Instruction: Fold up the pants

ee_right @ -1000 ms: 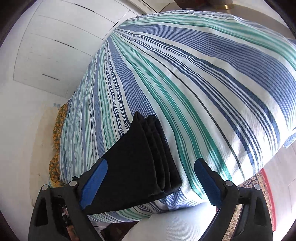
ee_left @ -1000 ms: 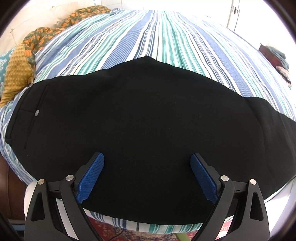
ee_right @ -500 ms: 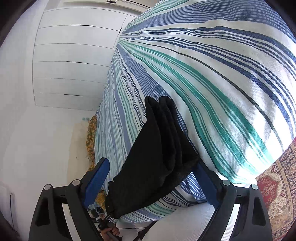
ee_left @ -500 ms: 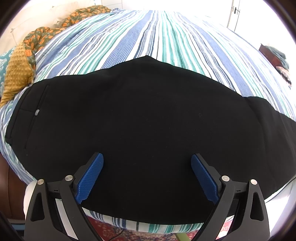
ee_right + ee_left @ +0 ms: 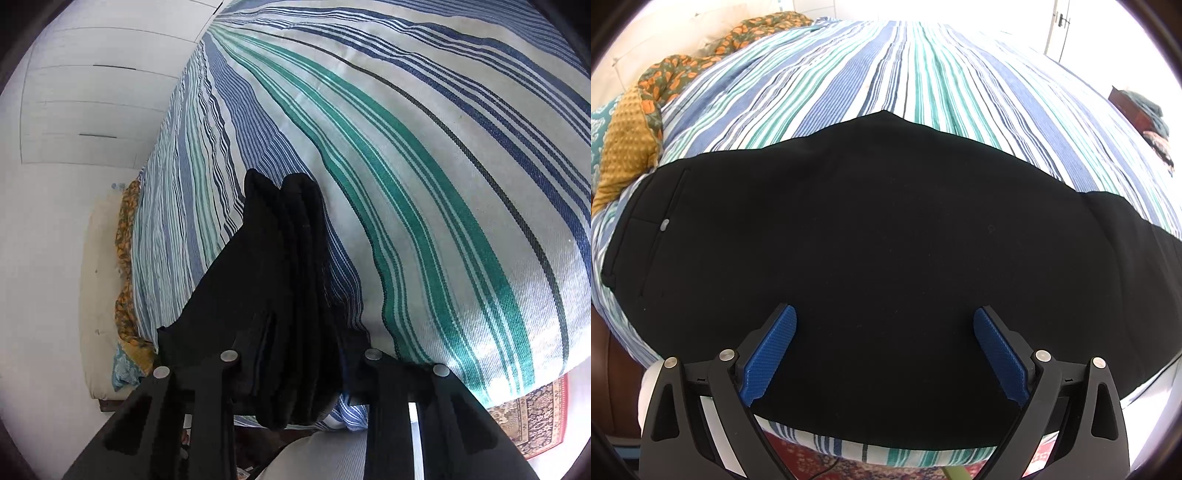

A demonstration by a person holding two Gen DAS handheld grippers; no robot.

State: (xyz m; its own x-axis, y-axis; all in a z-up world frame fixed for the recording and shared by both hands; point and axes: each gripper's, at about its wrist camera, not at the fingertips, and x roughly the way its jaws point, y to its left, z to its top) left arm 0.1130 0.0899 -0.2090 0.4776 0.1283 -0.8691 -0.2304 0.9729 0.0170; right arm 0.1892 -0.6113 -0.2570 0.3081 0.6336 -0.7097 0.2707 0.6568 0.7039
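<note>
striped blue-green bedspread [image 5: 923,74] carries black folded pants [image 5: 886,240], left gripper [image 5: 884,354] gaping empty above, right gripper [image 5: 301,369] closing on the leg ends

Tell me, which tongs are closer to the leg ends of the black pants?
Right. The right tongs are closing around the pants' leg ends; the left tongs hover open over the middle.

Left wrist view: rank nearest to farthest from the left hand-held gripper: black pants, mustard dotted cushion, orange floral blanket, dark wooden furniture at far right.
1. Black pants, spread directly under the left hand-held gripper.
2. Mustard dotted cushion, left edge of the bed.
3. Orange floral blanket, upper left, and dark wooden furniture, far right beyond the bed: too close to call.
</note>
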